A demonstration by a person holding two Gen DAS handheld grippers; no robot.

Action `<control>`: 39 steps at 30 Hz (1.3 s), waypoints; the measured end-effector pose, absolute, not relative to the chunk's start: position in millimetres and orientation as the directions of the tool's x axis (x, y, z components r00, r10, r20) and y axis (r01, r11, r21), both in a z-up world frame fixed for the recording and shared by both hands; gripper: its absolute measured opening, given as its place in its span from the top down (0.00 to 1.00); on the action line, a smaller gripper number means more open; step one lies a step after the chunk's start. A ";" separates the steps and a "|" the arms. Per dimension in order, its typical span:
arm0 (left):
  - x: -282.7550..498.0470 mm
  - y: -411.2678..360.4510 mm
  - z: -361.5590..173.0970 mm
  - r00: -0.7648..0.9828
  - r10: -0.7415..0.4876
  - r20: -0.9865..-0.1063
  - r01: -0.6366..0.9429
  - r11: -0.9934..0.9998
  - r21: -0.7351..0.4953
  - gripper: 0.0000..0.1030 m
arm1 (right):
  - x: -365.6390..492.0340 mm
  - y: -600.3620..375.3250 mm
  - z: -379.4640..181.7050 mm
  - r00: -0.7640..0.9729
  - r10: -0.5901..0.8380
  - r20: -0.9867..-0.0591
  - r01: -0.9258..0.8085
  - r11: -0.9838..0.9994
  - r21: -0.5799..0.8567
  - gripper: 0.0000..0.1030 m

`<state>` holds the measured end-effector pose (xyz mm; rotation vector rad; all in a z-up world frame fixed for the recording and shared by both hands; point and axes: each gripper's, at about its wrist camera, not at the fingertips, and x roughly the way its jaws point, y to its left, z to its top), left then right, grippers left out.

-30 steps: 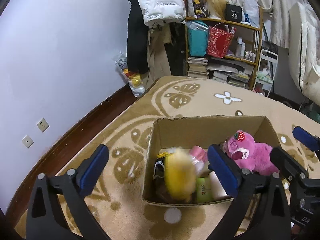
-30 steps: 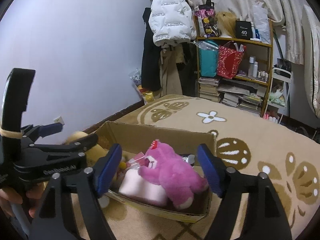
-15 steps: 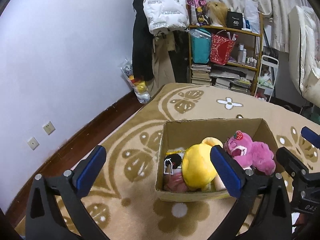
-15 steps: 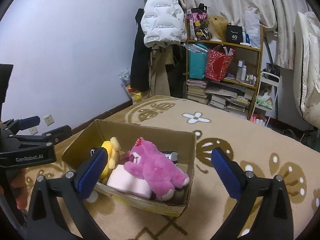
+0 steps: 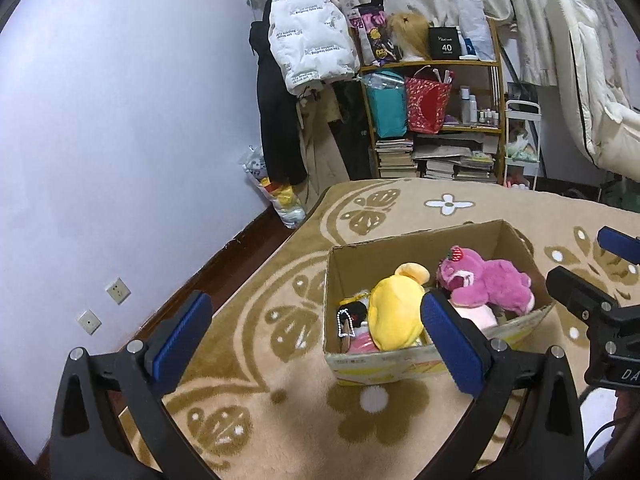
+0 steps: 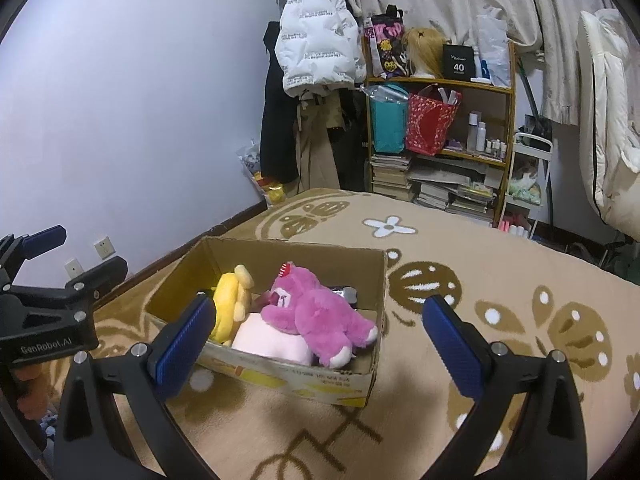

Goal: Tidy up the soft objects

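Cardboard box (image 5: 416, 248) sits open-topped on the patterned beige carpet (image 5: 280, 412), with its soft contents visible from both wrist views. Inside it, the yellow plush toy (image 5: 394, 312) lies toward the wall side, touching the pink plush bear (image 5: 486, 284), which lies on its side across a pale pink cushion (image 6: 272, 342). A small black item with a bead chain (image 5: 348, 316) rests in the box corner beside the yellow plush toy. The left gripper (image 5: 316, 332) is held above the carpet in front of the box, jaws spread wide with nothing between the blue pads (image 5: 180, 334); its right-hand pad overlaps the near box wall in the view without visible contact. The right gripper (image 6: 316, 336) is likewise spread wide and holds nothing, framing the box's near corner from above. In the right wrist view the left gripper appears at the left edge, well apart from the box. Behind the carpet, a wooden shelf (image 6: 500, 92) carries bags, bottles and stacked books, and a white puffer jacket (image 6: 316, 32) hangs beside it against the lilac wall (image 5: 120, 120).
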<state>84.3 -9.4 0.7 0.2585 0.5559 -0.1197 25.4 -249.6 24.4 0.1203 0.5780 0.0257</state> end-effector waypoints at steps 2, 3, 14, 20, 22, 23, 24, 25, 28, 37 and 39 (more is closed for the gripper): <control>80.0 -6.9 3.5 0.843 -0.049 -0.536 0.180 0.964 0.196 0.00 | 18.0 -247.7 28.6 0.844 0.065 -0.532 0.003 0.992 0.125 0.00; 77.2 -5.7 4.9 0.843 -0.051 -0.536 0.178 0.966 0.188 0.00 | 15.2 -247.3 30.5 0.847 0.065 -0.527 0.001 0.992 0.125 0.00; 42.1 5.8 9.6 0.847 -0.042 -0.529 0.159 0.972 0.176 0.00 | -16.0 -241.7 45.3 0.861 0.071 -0.503 -0.007 0.992 0.130 0.00; 30.9 11.6 7.8 0.848 -0.038 -0.529 0.156 0.971 0.180 0.00 | -27.3 -236.9 41.2 0.857 0.065 -0.511 -0.003 0.993 0.122 0.00; 31.1 13.7 6.9 0.845 -0.045 -0.532 0.157 0.973 0.167 0.00 | -27.2 -237.3 40.5 0.856 0.067 -0.513 -0.004 0.992 0.122 0.00; 31.8 14.9 5.8 0.843 -0.050 -0.535 0.157 0.975 0.157 0.00 | -28.9 -237.3 38.5 0.854 0.067 -0.515 -0.002 0.992 0.125 0.00; 32.6 15.7 3.9 0.841 -0.048 -0.539 0.154 0.976 0.153 0.00 | -29.4 -238.0 36.5 0.853 0.070 -0.518 -0.002 0.991 0.132 0.00; 33.5 15.9 1.8 0.839 -0.046 -0.542 0.153 0.976 0.154 0.00 | -31.6 -237.6 33.5 0.851 0.075 -0.519 -0.003 0.991 0.137 0.00; 37.3 14.0 -4.8 0.833 -0.032 -0.552 0.151 0.974 0.171 0.00 | -30.0 -239.4 26.5 0.844 0.077 -0.532 0.005 0.988 0.152 0.00; 47.4 8.9 -18.5 0.815 -0.029 -0.579 0.156 0.973 0.171 0.00 | -19.5 -240.4 13.6 0.821 0.075 -0.566 0.017 0.988 0.155 0.00; 49.7 9.3 -19.8 0.813 -0.030 -0.582 0.153 0.974 0.164 0.00 | -17.6 -239.8 11.5 0.816 0.076 -0.573 0.017 0.988 0.156 0.00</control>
